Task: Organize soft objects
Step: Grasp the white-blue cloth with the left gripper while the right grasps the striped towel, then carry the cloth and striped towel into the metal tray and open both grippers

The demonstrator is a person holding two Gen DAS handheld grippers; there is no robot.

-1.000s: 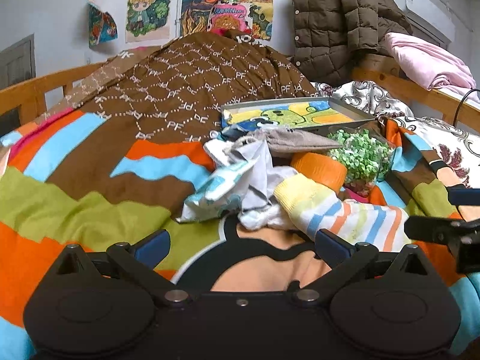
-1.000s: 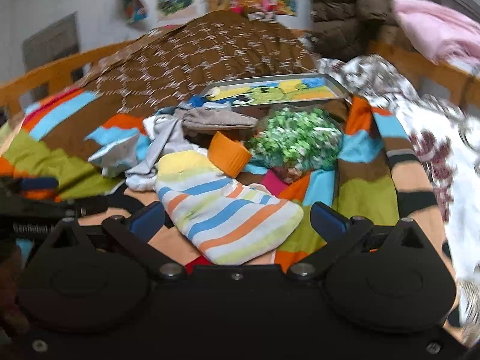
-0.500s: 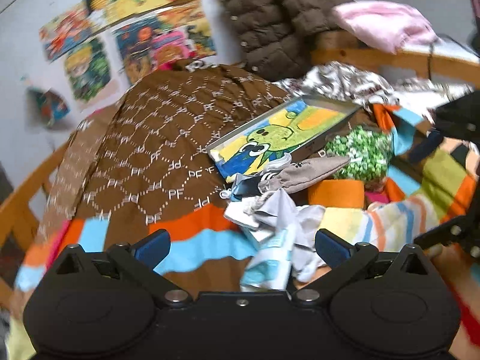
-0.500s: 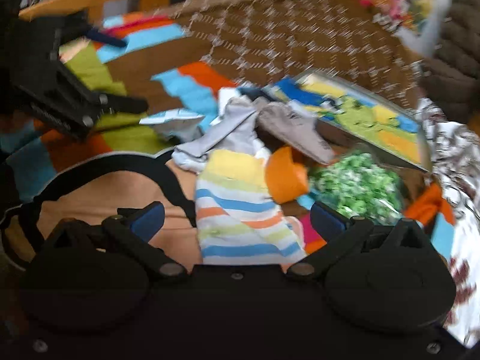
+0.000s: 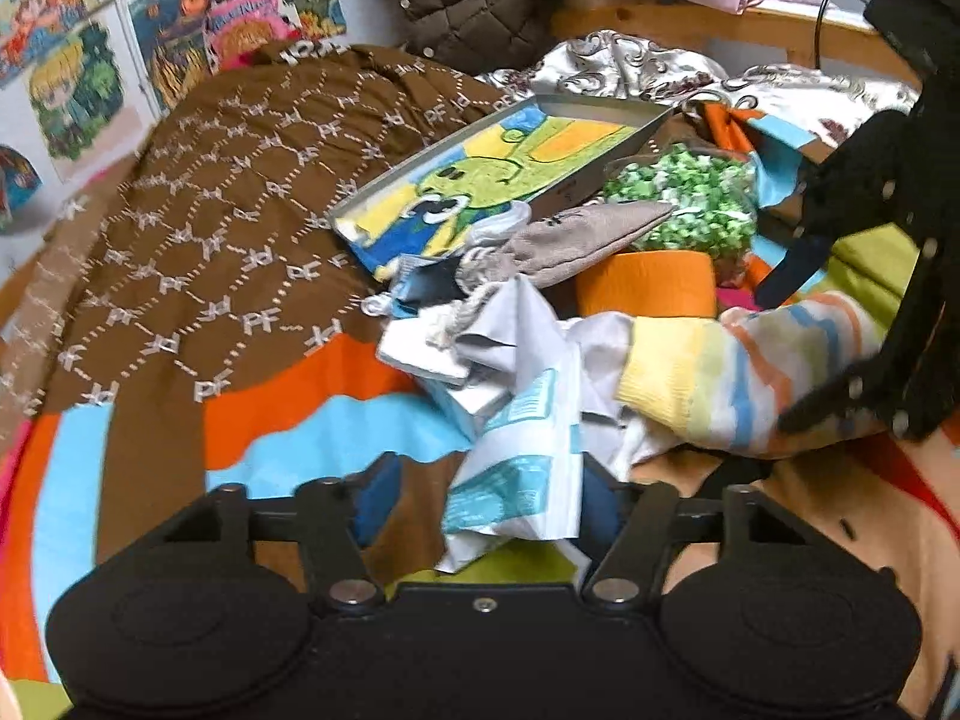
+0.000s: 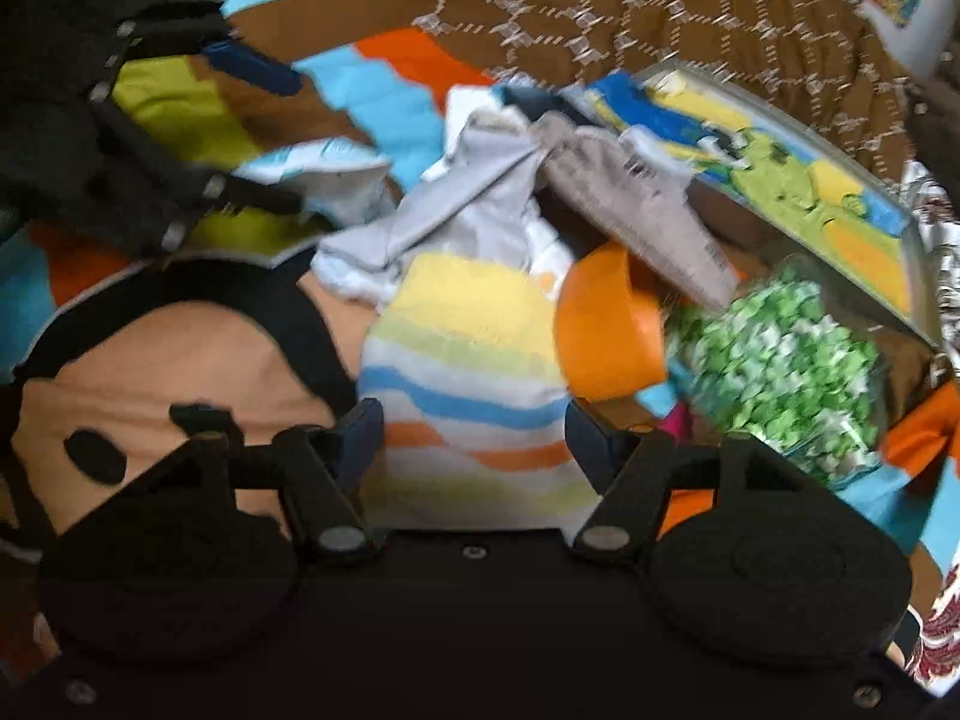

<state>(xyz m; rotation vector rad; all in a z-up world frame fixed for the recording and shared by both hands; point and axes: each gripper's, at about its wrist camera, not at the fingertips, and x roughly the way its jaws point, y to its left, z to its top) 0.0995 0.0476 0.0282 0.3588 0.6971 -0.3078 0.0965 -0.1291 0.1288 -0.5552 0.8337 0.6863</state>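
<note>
A heap of soft things lies on the colourful bedspread [image 5: 180, 396]. My left gripper [image 5: 486, 498] is open, its fingers on either side of a white and light-blue printed cloth [image 5: 516, 468]. My right gripper [image 6: 474, 438] is open around the lower part of a striped sock [image 6: 468, 348], which also shows in the left wrist view [image 5: 738, 372]. A grey cloth pouch [image 5: 576, 240] lies on the heap beside a grey-white garment [image 6: 468, 210]. The right gripper's body shows at the right of the left wrist view [image 5: 888, 276].
A tin tray with a cartoon frog print [image 5: 510, 180] leans behind the heap. An orange cup [image 5: 648, 288] and a bag of green-white bits [image 5: 684, 198] lie next to the sock. A brown patterned quilt [image 5: 240, 180] covers the far bed; wooden rails and jackets stand behind.
Both grippers have moved forward into the heap. The left one now straddles the white and blue cloth; the right one now straddles the striped sock. Both sets of fingers have narrowed.
</note>
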